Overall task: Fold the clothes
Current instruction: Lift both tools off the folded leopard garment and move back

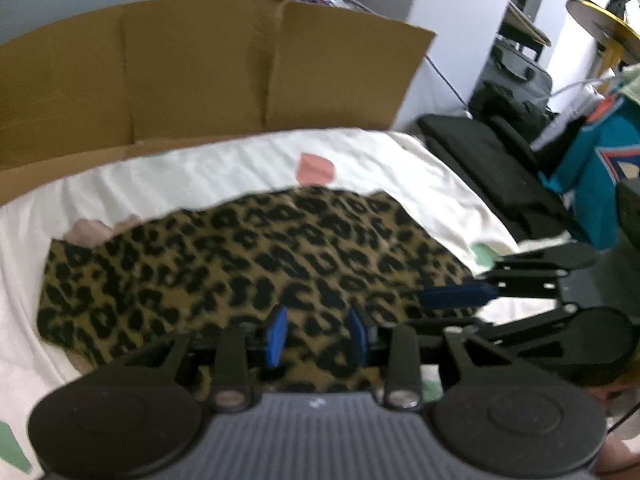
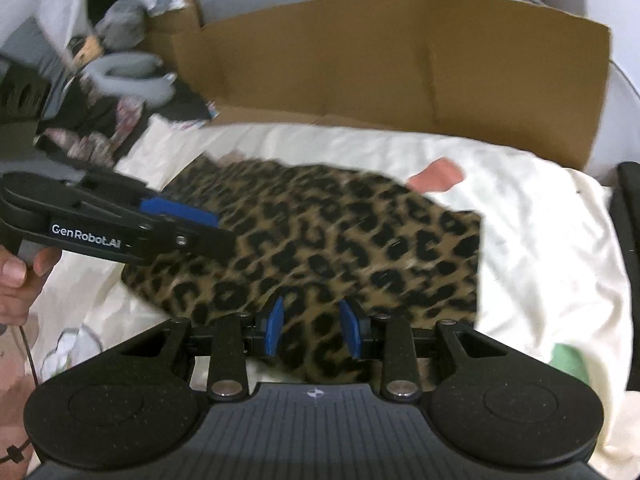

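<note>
Hovering over the leopard cloth, which lies flat on the white sheet before a cardboard box, I hold my left tongs and right tongs spread, gripping nothing. It looks partly folded, judging by its straight edges; more folds likely remain. Blur hides seams, and its near edge sits under my tongs.
</note>
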